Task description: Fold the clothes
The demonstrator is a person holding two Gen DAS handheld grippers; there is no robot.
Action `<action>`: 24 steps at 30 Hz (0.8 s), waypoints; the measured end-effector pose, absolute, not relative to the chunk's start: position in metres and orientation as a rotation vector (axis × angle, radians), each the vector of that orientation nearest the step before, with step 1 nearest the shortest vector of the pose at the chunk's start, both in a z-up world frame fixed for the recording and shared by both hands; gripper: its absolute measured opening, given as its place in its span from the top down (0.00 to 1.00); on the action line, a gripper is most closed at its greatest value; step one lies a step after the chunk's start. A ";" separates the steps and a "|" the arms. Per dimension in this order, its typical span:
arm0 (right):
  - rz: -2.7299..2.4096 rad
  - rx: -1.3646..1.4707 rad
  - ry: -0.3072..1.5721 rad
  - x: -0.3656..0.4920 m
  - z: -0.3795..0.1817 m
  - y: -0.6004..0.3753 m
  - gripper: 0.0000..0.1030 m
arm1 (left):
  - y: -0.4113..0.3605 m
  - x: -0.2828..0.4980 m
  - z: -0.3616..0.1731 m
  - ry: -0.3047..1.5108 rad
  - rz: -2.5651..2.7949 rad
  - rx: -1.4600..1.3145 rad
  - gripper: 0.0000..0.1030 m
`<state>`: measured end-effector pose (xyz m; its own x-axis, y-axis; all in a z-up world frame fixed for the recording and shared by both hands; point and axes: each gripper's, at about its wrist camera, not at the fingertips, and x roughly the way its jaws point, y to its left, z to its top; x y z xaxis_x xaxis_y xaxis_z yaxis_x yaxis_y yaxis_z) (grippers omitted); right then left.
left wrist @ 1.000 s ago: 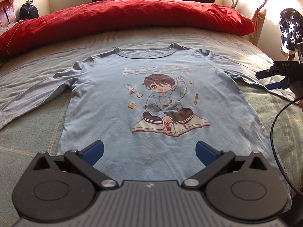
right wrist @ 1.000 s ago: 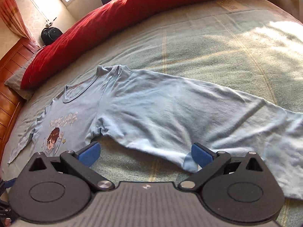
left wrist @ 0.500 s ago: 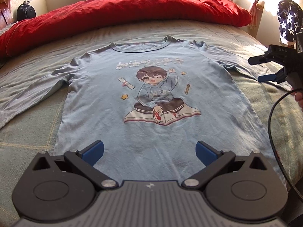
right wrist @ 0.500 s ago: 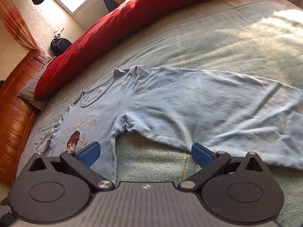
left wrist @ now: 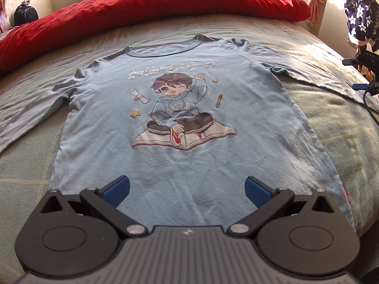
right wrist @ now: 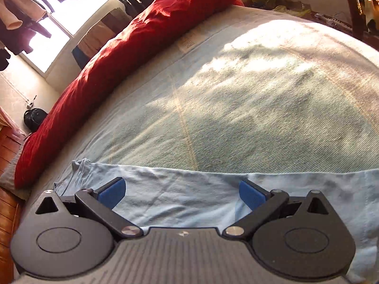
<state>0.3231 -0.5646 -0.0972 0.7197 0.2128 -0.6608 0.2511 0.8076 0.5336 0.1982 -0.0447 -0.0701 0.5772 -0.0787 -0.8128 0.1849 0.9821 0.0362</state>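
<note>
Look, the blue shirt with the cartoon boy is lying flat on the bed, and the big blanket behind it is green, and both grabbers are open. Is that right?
Almost. The big blanket bunched behind the blue shirt is red, not green; the left wrist view shows it clearly. The rest holds: the shirt lies flat on the bed, and the left gripper and right gripper are both open.

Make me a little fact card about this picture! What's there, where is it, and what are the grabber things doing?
shirt: light blue shirt, spread flat, cartoon picture facing up
where: on the bed
behind it: red blanket
left gripper: open, over the shirt's bottom edge, holding nothing
right gripper: open, over the sleeve, not gripping it
folding: not started yet
</note>
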 end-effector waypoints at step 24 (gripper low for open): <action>-0.112 0.609 0.843 0.256 -0.096 -0.593 0.00 | -0.040 0.195 -0.071 0.941 -0.202 0.073 0.01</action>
<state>0.2557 -0.5925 -0.0959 0.6700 0.1418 -0.7287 0.3266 0.8252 0.4609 0.1953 -0.0400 -0.0713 0.5714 -0.1403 -0.8086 0.2038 0.9787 -0.0258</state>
